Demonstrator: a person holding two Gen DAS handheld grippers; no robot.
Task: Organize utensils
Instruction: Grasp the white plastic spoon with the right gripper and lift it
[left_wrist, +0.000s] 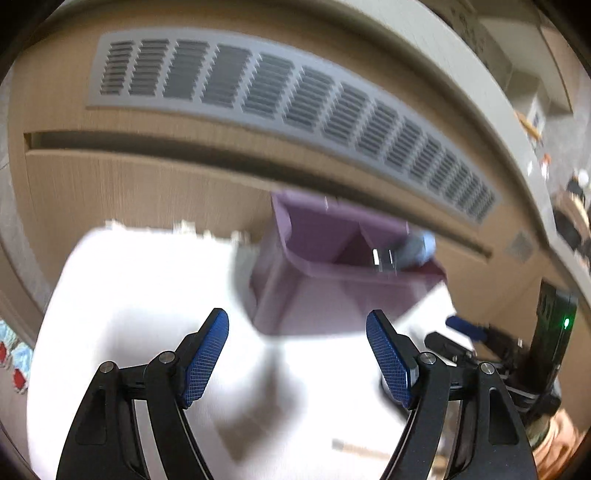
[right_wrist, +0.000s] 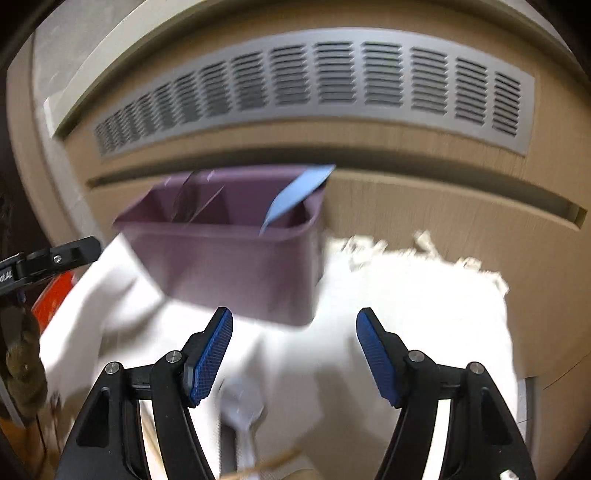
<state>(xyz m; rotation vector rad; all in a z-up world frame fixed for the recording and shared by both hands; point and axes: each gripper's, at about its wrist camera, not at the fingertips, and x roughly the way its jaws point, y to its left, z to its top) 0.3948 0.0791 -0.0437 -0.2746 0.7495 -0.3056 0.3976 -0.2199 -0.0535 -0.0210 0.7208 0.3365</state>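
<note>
Surface: white cloth (right_wrist: 424, 295) with a fringed far edge, spread flat, brightly lit, blurred in both views. Behind it: tan wood-grain panel (left_wrist: 110, 192) with a long horizontal slot, bearing a grey louvred vent grille (right_wrist: 332, 77); pale ledge above. Cluttered shelf space at far right of left wrist view, too blurred to itemise.

Task item: purple plastic utensil caddy (right_wrist: 236, 258), rectangular, rounded rim, inner dividers forming compartments; standing upright on the cloth against the wood panel, ahead of both grippers. Contents: light blue flat utensil (right_wrist: 295, 195) leaning out of the right-hand compartment in the right wrist view; a metallic glint beside a blue-grey shape (left_wrist: 413, 247) in the left wrist view, kind not discernible. Thin clear or metal items in the left compartment, blurred.

On cloth, near edge: white plastic spoon (right_wrist: 243, 410), bowl pointing away, low between the right gripper's fingers but below them, not gripped. Thin tan stick (left_wrist: 354, 448) at the bottom, blurred.

Left gripper (left_wrist: 297, 358): black arms, blue textured pads, jaws spread wide, nothing between them, over bare cloth short of the caddy.

Right gripper (right_wrist: 294, 354): same build, jaws spread wide, empty, pads clear of caddy and spoon. Also seen at right edge of left wrist view, with a green light on its body.
</note>
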